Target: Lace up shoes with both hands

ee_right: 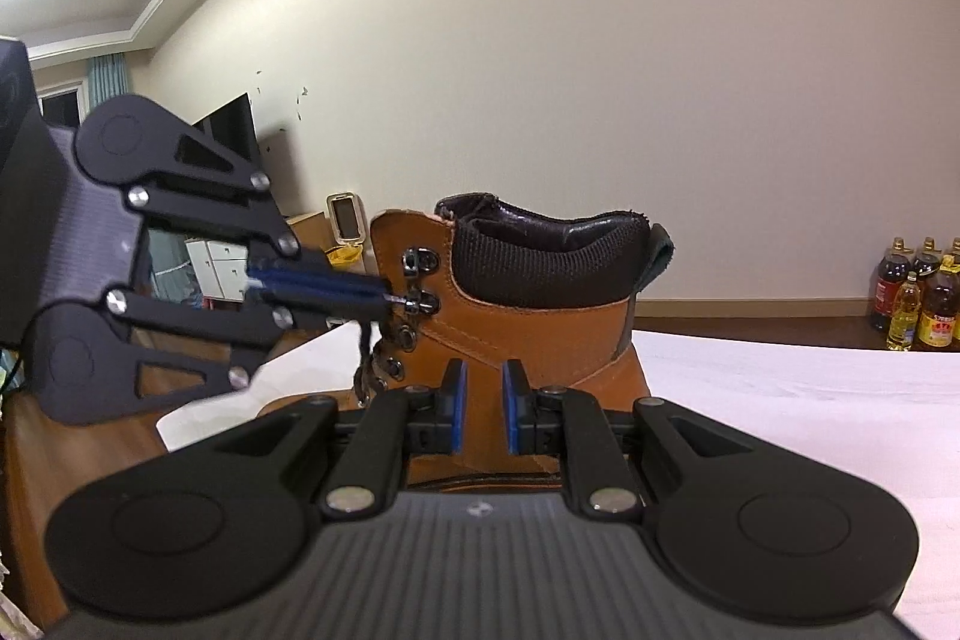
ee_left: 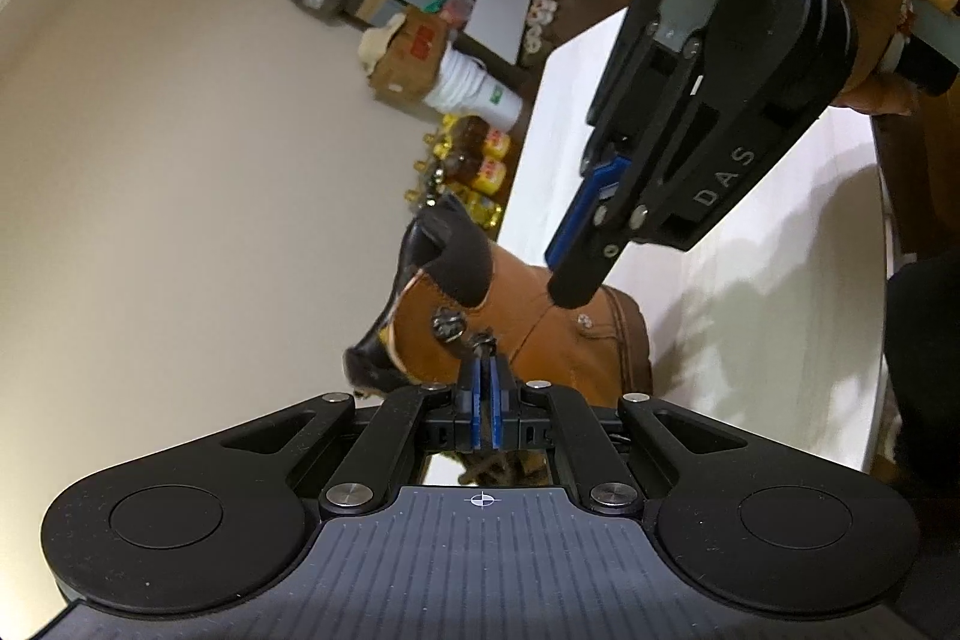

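The left gripper (ee_right: pixel 390 297) was pinched on the lace tip (ee_right: pixel 397 300) at a hook of the boot (ee_right: pixel 528 316) standing on the white table (ee_right: pixel 780 376); that tip could slip out. The right gripper (ee_right: pixel 483 403) stood open (empty). The boot's length ran across the right view, toe left.

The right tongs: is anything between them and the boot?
No. In the right wrist view the right tongs stand open with only bare gap before the brown boot.
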